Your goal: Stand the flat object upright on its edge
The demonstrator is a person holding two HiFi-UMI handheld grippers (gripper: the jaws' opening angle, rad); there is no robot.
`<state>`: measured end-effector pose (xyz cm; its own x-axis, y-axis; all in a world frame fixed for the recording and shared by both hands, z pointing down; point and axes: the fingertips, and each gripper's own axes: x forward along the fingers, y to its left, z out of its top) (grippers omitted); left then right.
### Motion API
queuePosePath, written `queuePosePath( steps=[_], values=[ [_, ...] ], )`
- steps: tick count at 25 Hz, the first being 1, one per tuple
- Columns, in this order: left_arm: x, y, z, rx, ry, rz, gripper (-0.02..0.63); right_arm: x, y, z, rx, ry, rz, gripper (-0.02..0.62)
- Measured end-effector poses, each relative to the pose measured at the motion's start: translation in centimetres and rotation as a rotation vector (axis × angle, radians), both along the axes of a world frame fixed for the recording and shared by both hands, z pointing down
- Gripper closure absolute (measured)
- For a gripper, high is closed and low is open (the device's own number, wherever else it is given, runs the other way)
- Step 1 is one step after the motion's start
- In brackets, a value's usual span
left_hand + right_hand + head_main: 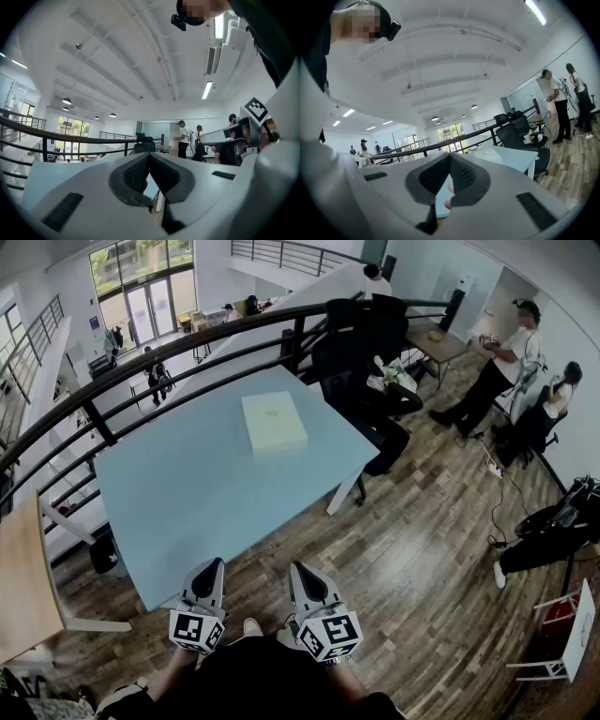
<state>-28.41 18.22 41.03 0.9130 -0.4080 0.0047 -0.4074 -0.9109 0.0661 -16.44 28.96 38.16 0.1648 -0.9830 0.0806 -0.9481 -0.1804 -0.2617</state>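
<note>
A flat cream-white box (273, 421) lies on its broad face on the far right part of the light blue table (187, 493). My left gripper (210, 563) and right gripper (302, 568) hover side by side at the table's near edge, well short of the box. Both are shut with nothing between their jaws. In the left gripper view the left gripper (149, 156) has its tips meeting, and the right gripper (449, 155) looks the same in the right gripper view. The box does not show in either gripper view.
A black railing (141, 362) runs behind the table, with a drop to a lower floor beyond. Black office chairs (361, 352) stand at the table's far right. Two people (506, 362) stand on the wooden floor at right. A wooden desk (23, 568) is at left.
</note>
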Motion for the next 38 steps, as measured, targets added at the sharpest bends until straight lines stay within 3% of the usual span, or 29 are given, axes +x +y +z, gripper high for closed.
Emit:
queuePosePath(
  steps=[12, 22, 38],
  values=[
    [2.0, -0.1, 0.6, -0.011, -0.016, 0.019, 0.604, 1.8, 0.0, 0.4, -0.015, 0.007, 0.027, 0.588],
    [6.7, 2.0, 0.3, 0.004, -0.027, 0.053, 0.604, 6.0, 2.1, 0.6, -0.010, -0.009, 0.052, 0.588],
    [11.8, 5.4, 1.3, -0.002, -0.008, -0.020, 0.604, 11.7, 5.3, 1.6, -0.003, -0.002, -0.021, 0.588]
  ],
)
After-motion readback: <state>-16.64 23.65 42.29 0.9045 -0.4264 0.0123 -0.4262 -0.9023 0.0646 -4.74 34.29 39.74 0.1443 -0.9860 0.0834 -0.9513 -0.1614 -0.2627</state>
